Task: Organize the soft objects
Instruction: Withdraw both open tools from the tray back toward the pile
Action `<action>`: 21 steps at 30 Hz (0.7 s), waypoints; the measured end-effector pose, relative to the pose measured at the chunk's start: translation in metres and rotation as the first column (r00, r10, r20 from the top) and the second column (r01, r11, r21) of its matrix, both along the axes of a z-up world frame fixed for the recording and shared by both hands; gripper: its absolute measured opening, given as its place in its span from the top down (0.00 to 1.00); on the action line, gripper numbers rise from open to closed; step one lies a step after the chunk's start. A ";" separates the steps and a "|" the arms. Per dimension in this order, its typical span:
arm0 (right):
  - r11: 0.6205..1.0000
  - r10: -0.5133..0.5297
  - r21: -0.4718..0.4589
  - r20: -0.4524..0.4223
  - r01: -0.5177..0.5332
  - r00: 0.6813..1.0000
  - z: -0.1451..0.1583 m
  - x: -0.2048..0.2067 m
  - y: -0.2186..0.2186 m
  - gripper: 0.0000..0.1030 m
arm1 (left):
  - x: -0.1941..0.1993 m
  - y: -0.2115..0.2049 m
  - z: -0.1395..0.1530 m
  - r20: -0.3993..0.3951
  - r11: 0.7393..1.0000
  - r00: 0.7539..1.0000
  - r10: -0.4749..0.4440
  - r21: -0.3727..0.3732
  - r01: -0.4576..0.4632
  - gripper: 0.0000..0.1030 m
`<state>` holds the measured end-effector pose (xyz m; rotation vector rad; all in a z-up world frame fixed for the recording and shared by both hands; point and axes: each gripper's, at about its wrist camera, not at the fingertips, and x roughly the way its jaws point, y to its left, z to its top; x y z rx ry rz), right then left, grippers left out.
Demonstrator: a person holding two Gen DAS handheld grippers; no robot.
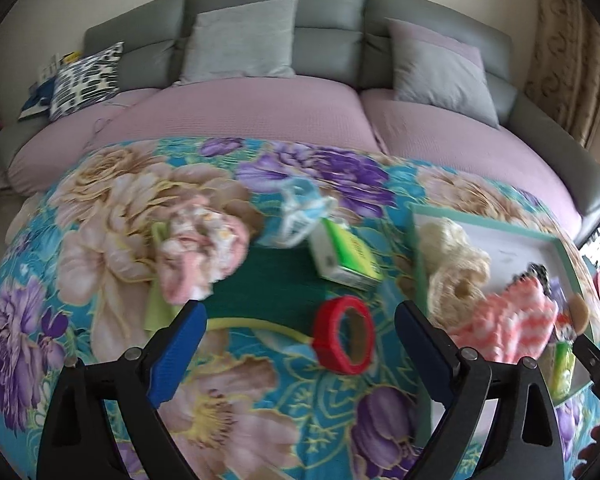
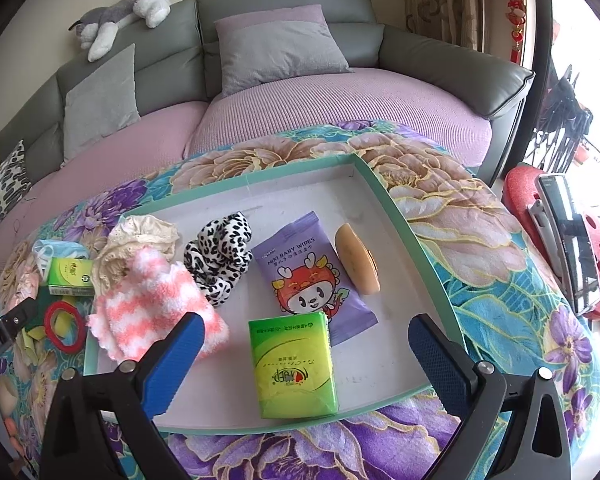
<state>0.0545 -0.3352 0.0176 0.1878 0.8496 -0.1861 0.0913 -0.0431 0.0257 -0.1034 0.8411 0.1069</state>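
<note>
floral blanket [image 2: 480, 248] in teal, purple and beige covers the worktop in front of a grey sofa [image 2: 284, 12] with mauve seat covers. on it sits a shallow tray [image 2: 416, 240] with a mint rim and white floor, holding the soft things: a pink-and-white fuzzy sock [image 2: 156, 304] at its left, a cream lace cloth [image 2: 140, 240] behind that, a leopard-print scrunchie [image 2: 220, 256] just beside the sock, a purple pack of baby wipes [image 2: 312, 272] in the middle, a tan sponge [image 2: 358, 264] to its right, and a green tissue pack [image 2: 294, 364] at the near edge, overlapping the wipes. the right tool [image 2: 306, 344] hangs over the tray with its blue pads wide apart, the tissue pack between them but not touched. left of the tray, still on the blanket, lie a pink bundle of cloth [image 1: 204, 244], a pale blue face mask [image 1: 300, 208], a green-and-white box [image 1: 346, 256], a dark green cloth [image 1: 268, 280] and a red tape roll [image 1: 346, 334]. the left tool [image 1: 300, 332] hovers there, pads spread, empty, the tape roll between them.
</note>
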 end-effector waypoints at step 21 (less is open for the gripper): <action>0.966 0.252 0.048 0.033 -0.253 0.967 0.007 0.011 0.105 0.00 | -0.011 0.082 0.003 0.008 0.974 0.975 0.224 0.031 -0.224 0.04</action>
